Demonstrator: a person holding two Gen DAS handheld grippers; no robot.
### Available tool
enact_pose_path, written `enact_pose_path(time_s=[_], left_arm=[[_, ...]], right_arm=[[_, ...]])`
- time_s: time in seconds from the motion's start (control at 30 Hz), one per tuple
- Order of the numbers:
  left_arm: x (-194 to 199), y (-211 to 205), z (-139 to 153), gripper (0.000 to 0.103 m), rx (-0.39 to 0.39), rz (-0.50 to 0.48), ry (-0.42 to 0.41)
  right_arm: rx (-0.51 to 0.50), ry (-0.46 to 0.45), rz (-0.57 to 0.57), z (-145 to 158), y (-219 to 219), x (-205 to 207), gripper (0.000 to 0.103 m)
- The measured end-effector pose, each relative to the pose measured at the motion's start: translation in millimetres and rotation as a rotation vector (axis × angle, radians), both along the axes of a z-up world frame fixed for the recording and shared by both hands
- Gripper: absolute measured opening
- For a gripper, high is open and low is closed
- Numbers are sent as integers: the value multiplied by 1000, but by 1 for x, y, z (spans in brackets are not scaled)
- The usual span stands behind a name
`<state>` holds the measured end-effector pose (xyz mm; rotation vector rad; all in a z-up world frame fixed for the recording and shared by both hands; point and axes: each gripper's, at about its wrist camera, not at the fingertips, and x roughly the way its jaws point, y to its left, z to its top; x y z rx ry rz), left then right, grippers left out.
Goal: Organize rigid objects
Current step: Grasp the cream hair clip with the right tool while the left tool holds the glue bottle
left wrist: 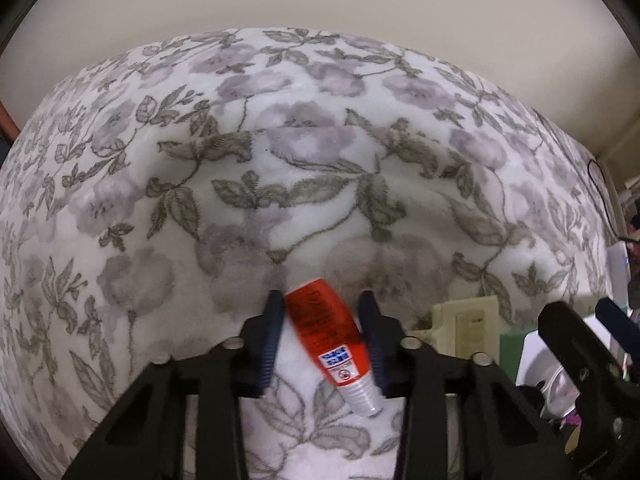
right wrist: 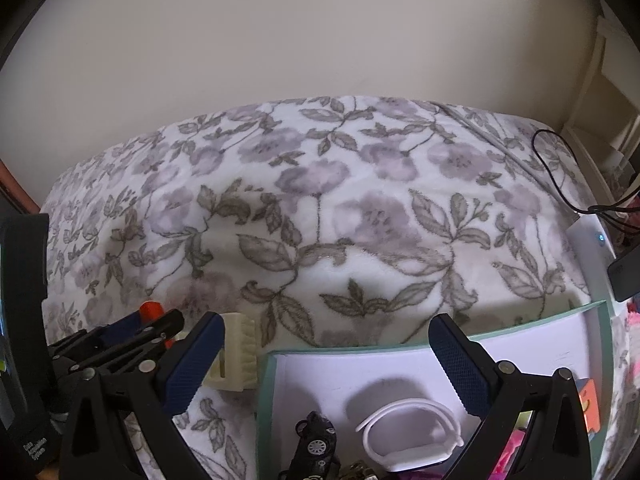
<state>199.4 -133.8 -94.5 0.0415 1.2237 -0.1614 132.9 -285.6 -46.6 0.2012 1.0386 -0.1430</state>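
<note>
A red tube (left wrist: 332, 332) with a clear ribbed cap is seen lying on the floral blanket (left wrist: 304, 152), slanted between the pads of the left gripper (left wrist: 324, 304). The far end of the tube is touched by the left pad, and the lower part near the cap lies against the right pad, so the tube is pinched across the jaws; its image is slightly blurred. In the right wrist view only the red tip (right wrist: 152, 309) is seen behind the left gripper's fingers.

The right gripper (right wrist: 326, 344) is held spread wide, with nothing between its pads, above the near wall of a pale green box (right wrist: 266, 400) with a white floor. Inside the box a black toy car (right wrist: 316, 440) and a white ring-shaped band (right wrist: 412, 436) are seen, side by side but apart. A cream ribbed block (right wrist: 238, 352) is set on the blanket just left of the box, between the two grippers. A black cable (right wrist: 560, 176) is draped over the blanket's right edge.
</note>
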Motion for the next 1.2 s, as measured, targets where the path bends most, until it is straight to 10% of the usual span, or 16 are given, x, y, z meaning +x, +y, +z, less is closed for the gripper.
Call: enact_pose_path(time_s=[0.4, 0.93, 1.2], left_arm=[[1, 61, 1, 37, 23, 76, 32], [7, 91, -3, 37, 38, 95, 44], [2, 77, 0, 37, 61, 81, 35]], right_arm=[[-47, -22, 150, -12, 53, 4, 103], [-69, 14, 258, -31, 97, 12, 81], [-126, 53, 246, -38, 95, 12, 54]])
